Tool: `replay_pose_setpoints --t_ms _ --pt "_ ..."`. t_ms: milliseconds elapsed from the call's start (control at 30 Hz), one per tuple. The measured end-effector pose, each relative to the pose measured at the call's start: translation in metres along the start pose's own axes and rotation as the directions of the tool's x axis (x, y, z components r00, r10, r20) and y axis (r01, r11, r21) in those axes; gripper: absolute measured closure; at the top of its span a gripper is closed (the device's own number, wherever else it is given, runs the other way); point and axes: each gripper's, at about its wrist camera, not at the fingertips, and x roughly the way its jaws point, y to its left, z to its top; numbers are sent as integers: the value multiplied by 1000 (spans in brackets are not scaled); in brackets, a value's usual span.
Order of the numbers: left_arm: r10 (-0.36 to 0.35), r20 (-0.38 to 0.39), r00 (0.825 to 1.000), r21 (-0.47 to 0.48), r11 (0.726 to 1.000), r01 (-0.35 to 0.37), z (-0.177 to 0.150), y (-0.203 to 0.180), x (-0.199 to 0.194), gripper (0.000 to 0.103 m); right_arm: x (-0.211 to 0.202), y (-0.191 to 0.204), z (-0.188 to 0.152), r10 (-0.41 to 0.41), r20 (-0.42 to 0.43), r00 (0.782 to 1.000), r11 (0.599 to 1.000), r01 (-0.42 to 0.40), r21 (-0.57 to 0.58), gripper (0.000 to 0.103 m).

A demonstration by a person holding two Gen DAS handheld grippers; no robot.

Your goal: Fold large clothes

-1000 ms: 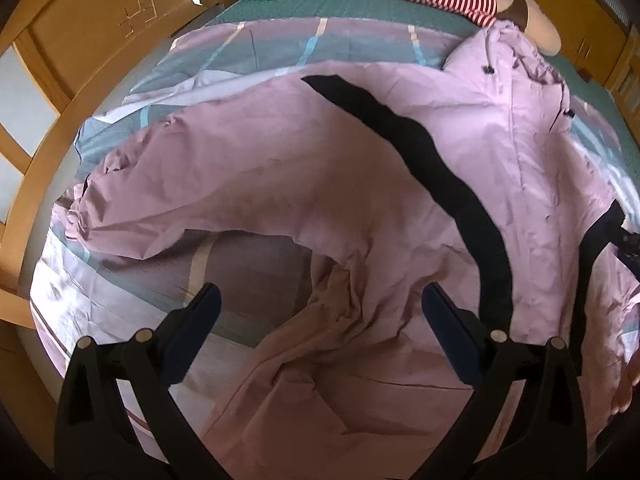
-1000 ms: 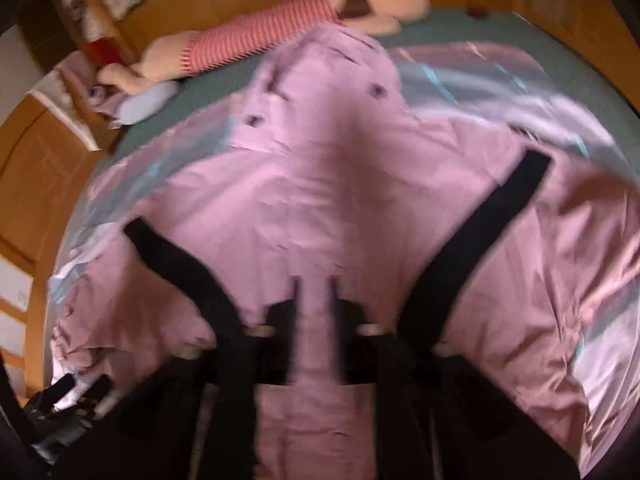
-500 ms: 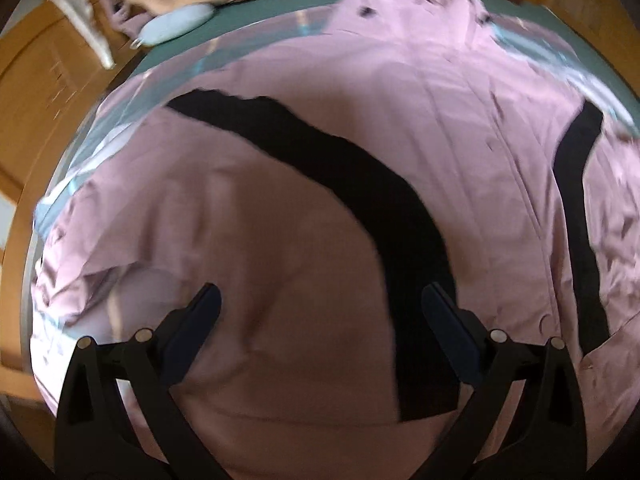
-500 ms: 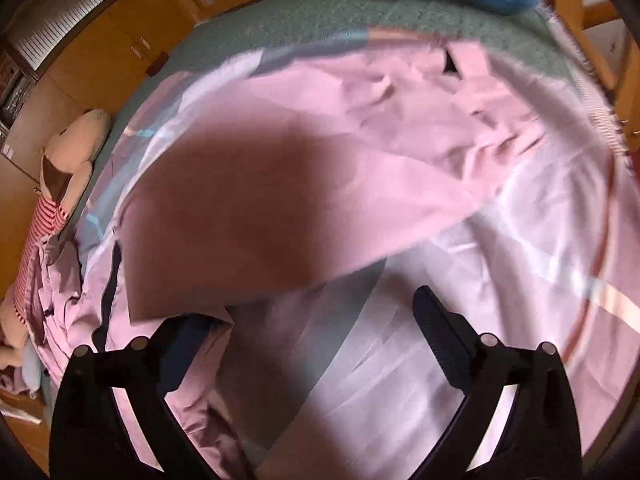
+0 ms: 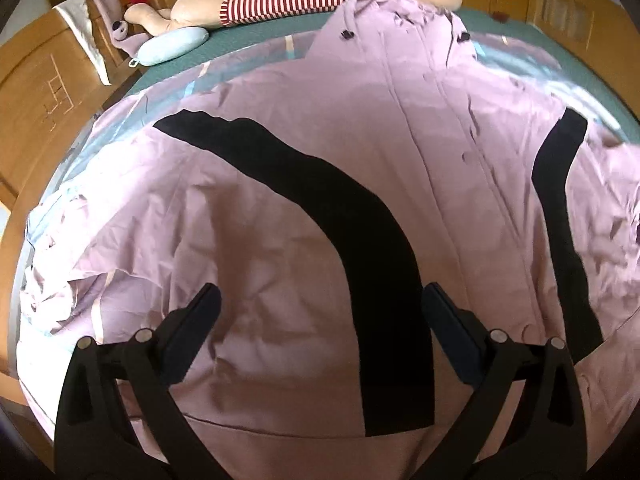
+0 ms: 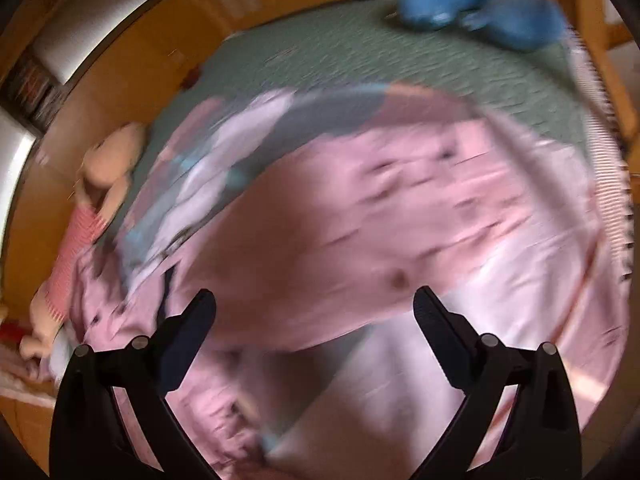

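Left tool (image 5: 320, 316): fingers standing spread, gripping nothing, hovering at lower centre over the pink coat (image 5: 280, 220), which is lying open across the bed (image 5: 520, 36), black stripes (image 5: 332, 208) showing. Advice: be pinching a side edge, not mid-panel.

Right tool (image 6: 312, 320): fingers standing wide, empty, over the blurred sleeve (image 6: 380, 220) at centre frame. Advice: be waiting for a steady view before taking the cuff.

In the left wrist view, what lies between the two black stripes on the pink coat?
Pink cloth of the coat with its front closure, a seam with snaps, lies between the left black stripe and the right black stripe, in the left wrist view.
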Motion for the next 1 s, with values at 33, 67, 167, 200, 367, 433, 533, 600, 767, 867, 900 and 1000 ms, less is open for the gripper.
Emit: replay_pose_setpoints --t_ms 33,67,167,200,367,433,533,600,767,867,900,1000 --pt "-10 -1 1000 -6 1000 10 0 1 -1 2 6 -11 10 -16 4 1000 999 16 32 4" --pt "-16 -2 1000 -8 1000 16 0 1 -2 2 7 -25 13 -8 2 1000 998 8 68 4" --pt "-36 13 999 -4 999 36 -1 1 -6 2 24 -69 13 247 -63 967 948 -228 220 4" --pt "-38 25 999 -1 999 39 -1 0 -9 2 37 -79 12 372 -97 923 892 -326 313 4" --pt "-67 56 996 10 998 67 -1 0 -17 2 101 -104 -8 573 -134 808 681 -379 626 6" --pt "-76 55 996 7 997 76 -1 2 -18 2 98 -106 0 527 -30 850 691 -407 597 79" --pt "-84 50 995 -10 996 84 1 8 -20 2 67 -82 19 455 102 885 796 -455 399 96" --pt "-92 49 995 -25 995 94 2 13 -23 2 38 -40 25 484 148 862 831 -506 230 96" --pt "-114 58 992 -71 990 118 5 30 -29 2 -33 111 -27 715 -34 698 668 -697 -263 96" --pt "-140 47 989 -110 983 144 6 42 -28 2 -49 190 -100 702 -270 659 489 -721 -490 95" --pt "-146 44 988 -128 980 151 6 46 -27 2 -47 211 -129 659 -346 668 440 -715 -543 92" --pt "-142 42 989 -149 978 147 6 53 -26 2 -35 250 -197 530 -471 705 345 -687 -640 33"
